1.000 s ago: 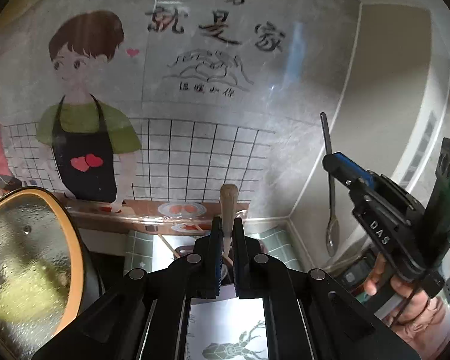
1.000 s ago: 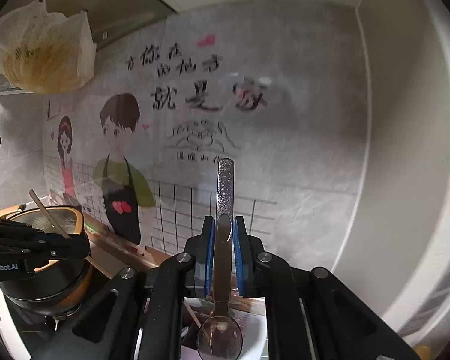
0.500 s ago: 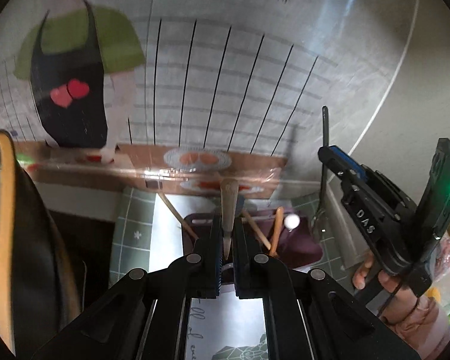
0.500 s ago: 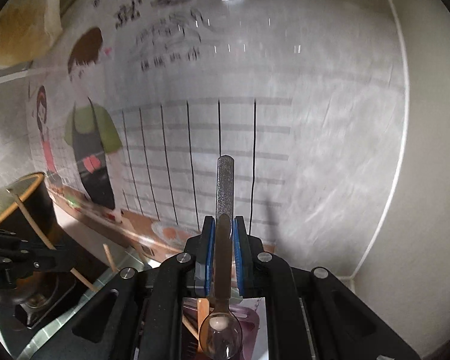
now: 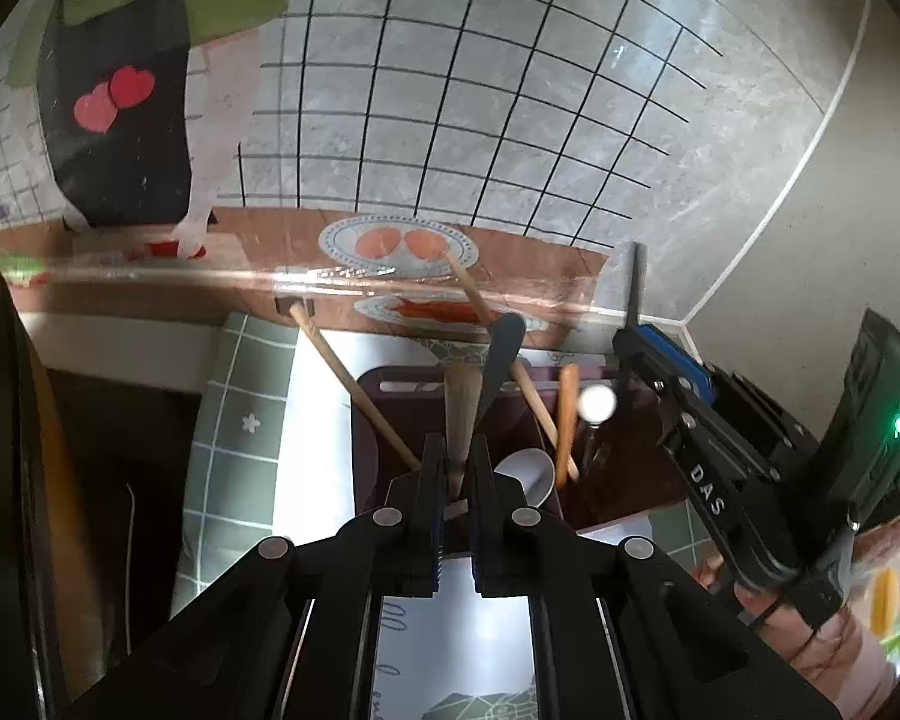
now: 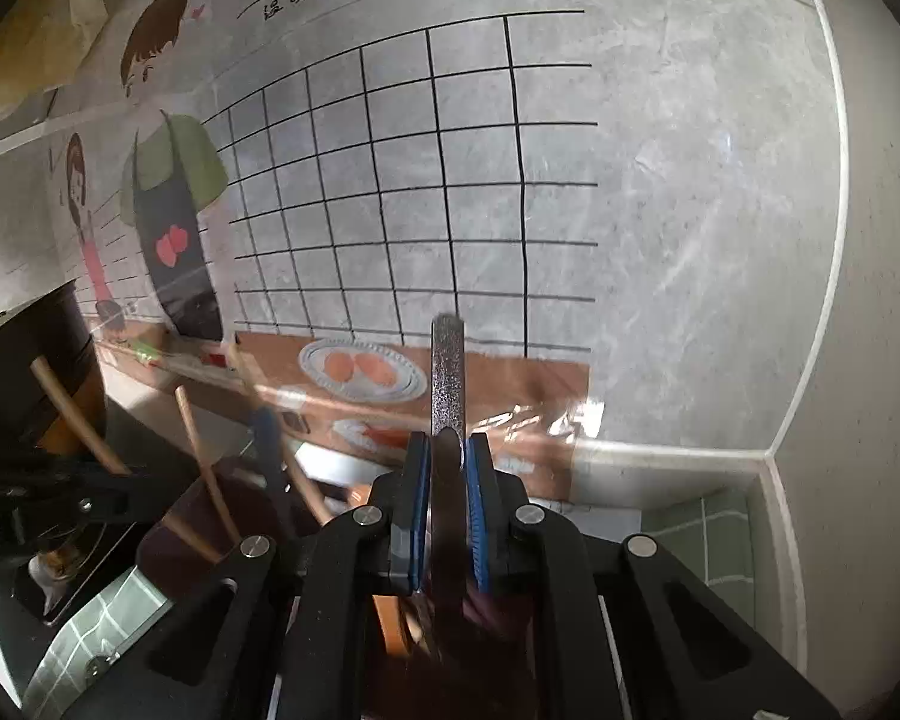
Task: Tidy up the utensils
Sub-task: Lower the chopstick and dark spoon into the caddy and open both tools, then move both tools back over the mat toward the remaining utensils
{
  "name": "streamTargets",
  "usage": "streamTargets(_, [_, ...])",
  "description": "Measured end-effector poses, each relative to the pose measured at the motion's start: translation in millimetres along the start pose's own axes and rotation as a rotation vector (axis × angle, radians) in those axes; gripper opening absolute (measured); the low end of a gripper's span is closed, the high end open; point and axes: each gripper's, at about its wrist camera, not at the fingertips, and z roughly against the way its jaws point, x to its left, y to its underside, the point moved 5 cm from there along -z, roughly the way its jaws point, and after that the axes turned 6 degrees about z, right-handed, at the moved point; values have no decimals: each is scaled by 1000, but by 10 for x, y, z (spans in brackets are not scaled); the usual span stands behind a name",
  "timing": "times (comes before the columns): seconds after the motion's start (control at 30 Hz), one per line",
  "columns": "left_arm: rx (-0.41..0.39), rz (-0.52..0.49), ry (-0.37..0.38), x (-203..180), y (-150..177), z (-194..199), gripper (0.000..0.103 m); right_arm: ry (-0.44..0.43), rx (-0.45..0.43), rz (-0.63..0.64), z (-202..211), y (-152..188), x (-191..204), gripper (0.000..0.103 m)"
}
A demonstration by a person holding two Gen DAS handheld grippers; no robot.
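Both grippers over the utensil holder (image 5: 390, 414)
The left gripper (image 5: 456, 468) pinched a wooden handle (image 5: 459, 414) — the right gripper (image 6: 448, 480) clamped a metal spoon (image 6: 447, 372), fingers narrow.

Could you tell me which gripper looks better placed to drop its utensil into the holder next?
Probably left: the left gripper holds its wooden handle directly above the holder.

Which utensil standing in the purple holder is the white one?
The white spoon, bowl up, just right of the left gripper; the rest are wooden, orange or dark.
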Motion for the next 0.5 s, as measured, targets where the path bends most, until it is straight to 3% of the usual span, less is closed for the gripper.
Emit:
streamTargets(0.2, [11, 18, -5, 63, 84, 69, 10, -15, 53, 2, 71, 124, 14, 11])
streamTargets(0.33, [11, 31, -5, 121, 181, 153, 31, -17, 73, 8, 207, 169, 36, 17])
streamTargets(0.5, [4, 58, 1, 215, 409, 303, 34, -4, 98, 23, 453, 254, 118, 22])
